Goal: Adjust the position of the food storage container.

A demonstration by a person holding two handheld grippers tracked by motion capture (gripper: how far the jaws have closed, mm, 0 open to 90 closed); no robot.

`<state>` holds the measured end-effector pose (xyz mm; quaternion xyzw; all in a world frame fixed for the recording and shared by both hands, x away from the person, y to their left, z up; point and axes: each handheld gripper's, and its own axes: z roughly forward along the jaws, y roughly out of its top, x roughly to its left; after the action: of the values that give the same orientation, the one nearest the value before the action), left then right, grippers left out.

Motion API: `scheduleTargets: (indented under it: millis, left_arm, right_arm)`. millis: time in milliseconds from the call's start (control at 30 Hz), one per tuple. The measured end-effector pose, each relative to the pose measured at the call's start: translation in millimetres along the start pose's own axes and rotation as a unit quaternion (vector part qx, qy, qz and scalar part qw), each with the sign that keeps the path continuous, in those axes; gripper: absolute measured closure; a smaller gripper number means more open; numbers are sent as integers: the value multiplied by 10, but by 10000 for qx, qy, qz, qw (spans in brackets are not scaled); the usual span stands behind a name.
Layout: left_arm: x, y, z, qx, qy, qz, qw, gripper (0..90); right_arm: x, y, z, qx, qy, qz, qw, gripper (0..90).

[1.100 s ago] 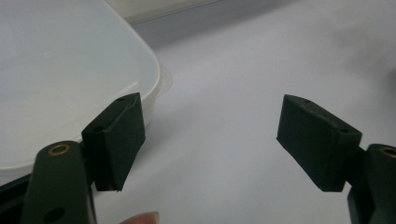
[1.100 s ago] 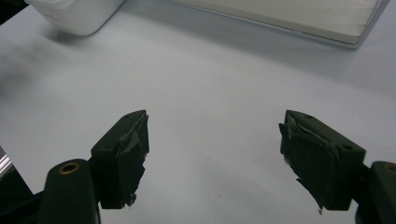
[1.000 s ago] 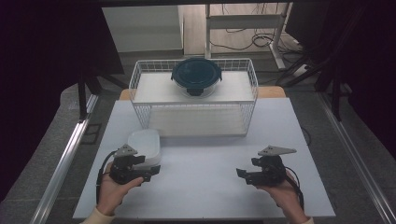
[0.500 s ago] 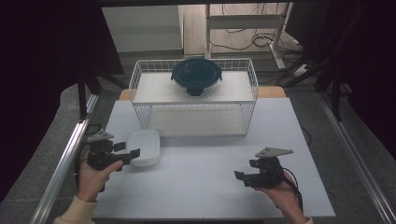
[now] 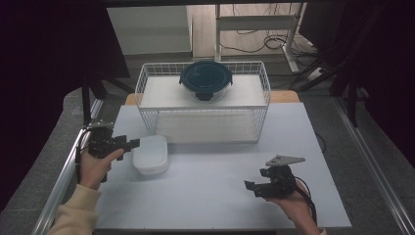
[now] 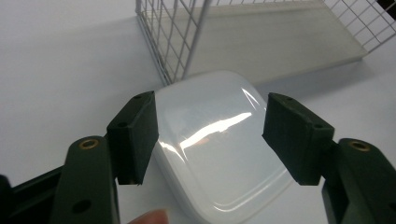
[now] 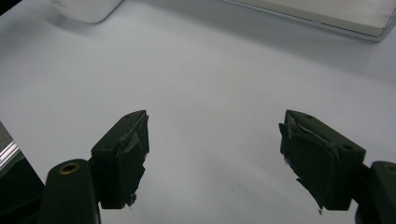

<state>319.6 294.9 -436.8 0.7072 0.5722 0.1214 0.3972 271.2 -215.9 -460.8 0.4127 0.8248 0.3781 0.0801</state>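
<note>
Table (image 5: 210,196) holds one white box (image 5: 151,154), one wire basket (image 5: 203,105), one dark-lidded bowl (image 5: 205,80); both grippers' jaws gape, empty.

Tongs (image 7: 212,158) spread wide over bare white table (image 7: 219,79), pads (image 7: 133,154) frayed.

My left gripper (image 6: 210,140) stands spread at the table's (image 5: 215,191) left edge, and the white lidded box (image 6: 219,149) lies right ahead of it, blocking that way. Just past the box the wire basket (image 5: 203,117) walls off the far middle of the table; the gap between box and mesh looks too narrow for me, though I cannot judge it well. My right gripper (image 7: 215,154), jaws apart, has bare white tabletop in front and to both sides, open toward the box and basket.
</note>
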Motion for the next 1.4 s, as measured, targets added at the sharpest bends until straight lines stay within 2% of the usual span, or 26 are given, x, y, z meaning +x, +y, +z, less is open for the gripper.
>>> scheduleTargets:
  millis: [233, 400, 533, 667, 867, 1000, 1133, 1400]
  left_arm:
    - [167, 101, 133, 60, 208, -129, 9997, 465]
    - [336, 134, 294, 73, 361, -349, 9987, 609]
    - [484, 138, 396, 148, 389, -515, 9978, 724]
    - [587, 118, 477, 253, 368, -501, 9977, 819]
    - [614, 98, 607, 457, 349, -358, 9977, 897]
    - [601, 80, 696, 657, 416, -251, 9967, 900]
    - [580, 55, 754, 754, 269, -155, 9967, 900]
    - [500, 48, 776, 843, -3, -129, 9964, 900]
  right_arm:
    - [5, -11, 31, 69, -7, -21, 10000, 234]
    - [-2, -14, 35, 75, -30, -13, 10000, 234]
    - [-26, -16, 29, 96, -40, 29, 9999, 237]
    - [-42, -22, 36, 107, -48, 31, 9999, 238]
    - [-45, -23, 30, 91, -92, 23, 9999, 237]
    - [-44, -27, 40, 106, -84, 27, 9999, 237]
    - [-44, -26, 55, 127, -103, 25, 9999, 237]
    - [-45, -19, 44, 86, -130, 45, 9999, 237]
